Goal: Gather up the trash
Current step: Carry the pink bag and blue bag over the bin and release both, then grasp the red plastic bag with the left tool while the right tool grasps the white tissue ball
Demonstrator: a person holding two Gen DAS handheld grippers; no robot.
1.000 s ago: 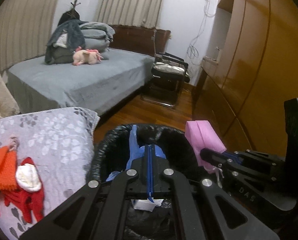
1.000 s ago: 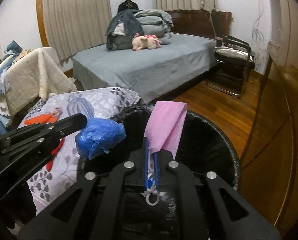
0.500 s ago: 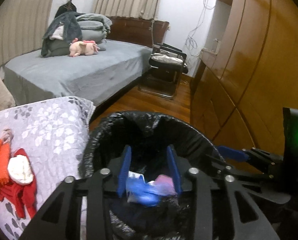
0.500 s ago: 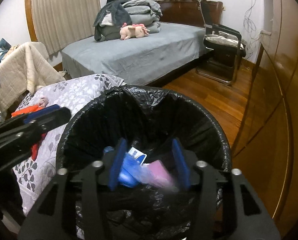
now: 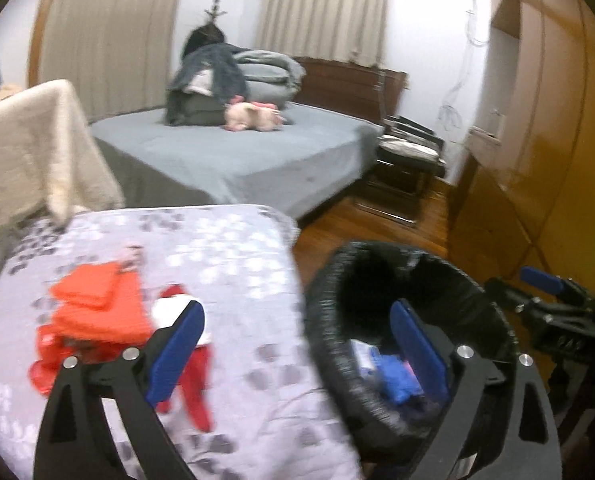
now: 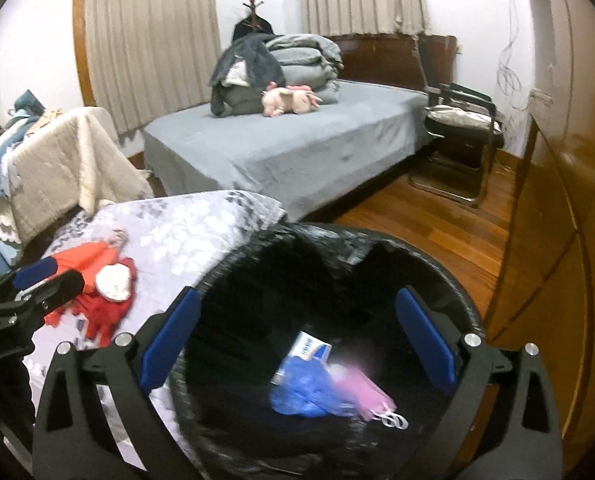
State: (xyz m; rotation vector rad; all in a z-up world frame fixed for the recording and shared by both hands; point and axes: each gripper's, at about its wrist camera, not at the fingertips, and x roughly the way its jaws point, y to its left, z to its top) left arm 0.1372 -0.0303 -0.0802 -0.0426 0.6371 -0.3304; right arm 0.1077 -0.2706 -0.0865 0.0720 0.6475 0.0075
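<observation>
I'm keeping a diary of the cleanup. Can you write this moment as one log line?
left gripper: open, empty | right gripper: open, empty | blue bag, pink cloth: in bin

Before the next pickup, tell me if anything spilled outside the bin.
Nothing stands out. The blue bag and pink wrapper both lie inside the black-lined bin; none hangs over its rim. The red and orange clothes lie on the floral cover.

No writing can be read anywhere. The small white and blue carton lying in the black-lined round bin bears print, but it is too blurred.
</observation>
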